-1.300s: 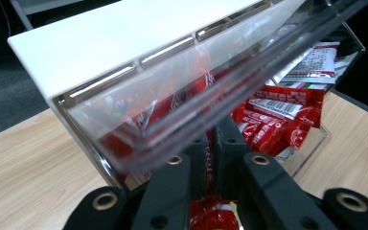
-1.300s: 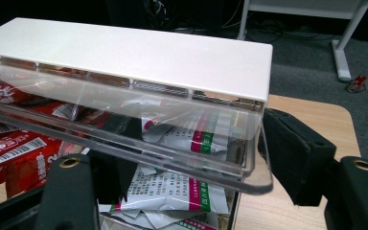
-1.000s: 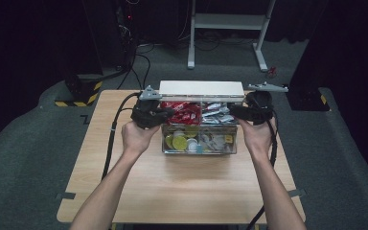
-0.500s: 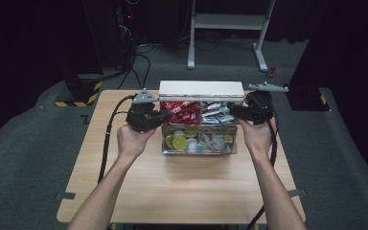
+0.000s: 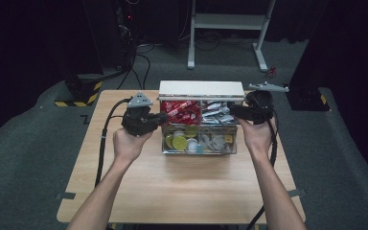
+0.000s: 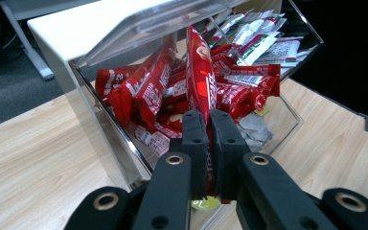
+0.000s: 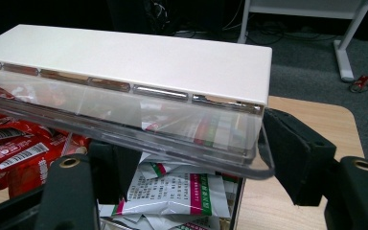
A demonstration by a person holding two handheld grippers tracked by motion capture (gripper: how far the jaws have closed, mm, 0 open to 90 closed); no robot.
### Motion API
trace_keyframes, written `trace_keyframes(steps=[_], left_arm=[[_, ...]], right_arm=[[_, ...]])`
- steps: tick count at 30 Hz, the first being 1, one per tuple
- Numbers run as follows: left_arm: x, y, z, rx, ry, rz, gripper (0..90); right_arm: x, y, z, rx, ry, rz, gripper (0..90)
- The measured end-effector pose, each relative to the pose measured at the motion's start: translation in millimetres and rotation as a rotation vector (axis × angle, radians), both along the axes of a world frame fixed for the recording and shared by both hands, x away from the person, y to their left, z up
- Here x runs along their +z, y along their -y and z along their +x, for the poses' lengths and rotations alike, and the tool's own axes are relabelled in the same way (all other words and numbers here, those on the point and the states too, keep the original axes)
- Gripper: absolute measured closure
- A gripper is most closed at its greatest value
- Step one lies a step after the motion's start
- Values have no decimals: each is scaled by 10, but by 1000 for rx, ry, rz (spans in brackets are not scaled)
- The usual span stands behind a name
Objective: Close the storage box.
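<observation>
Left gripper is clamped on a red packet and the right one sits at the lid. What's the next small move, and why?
Probably draw the left gripper up and back, lifting the red packet out of the clear box. Its jaws are shut on that packet, which stands above the pile, while the right gripper straddles the raised lid.

My left gripper (image 5: 162,116) now sits further left than a second ago, drawn back from over the clear acrylic box (image 5: 199,143) to its left wall, its jaws closed on a red foil snack packet (image 6: 200,81) lifted up out of the pile.
</observation>
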State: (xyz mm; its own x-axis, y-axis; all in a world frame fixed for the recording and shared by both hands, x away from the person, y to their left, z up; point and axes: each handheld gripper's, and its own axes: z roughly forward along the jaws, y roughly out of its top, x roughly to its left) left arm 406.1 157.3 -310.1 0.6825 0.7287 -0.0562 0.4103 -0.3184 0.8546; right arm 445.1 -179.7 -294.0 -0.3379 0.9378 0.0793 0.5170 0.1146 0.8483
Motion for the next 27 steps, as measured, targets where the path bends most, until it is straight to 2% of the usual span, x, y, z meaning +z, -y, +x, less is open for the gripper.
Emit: trace_keyframes(steps=[5,10,13,23,27], left_arm=[[16,-8,-47,-1,5,4,861],[-1,-38,-88,-7,9,-19,861],[-7,-82,-91,-8,-2,-41,860],[-42,-202,-174,6,-6,-59,860],[-53,-277,-217,4,-2,-85,860]], right_arm=[[0,1,2,1,1,2,318],[2,0,-1,-2,2,3,320],[2,-1,-2,-3,1,3,320],[4,2,0,-1,1,3,320],[4,2,0,0,1,4,321]])
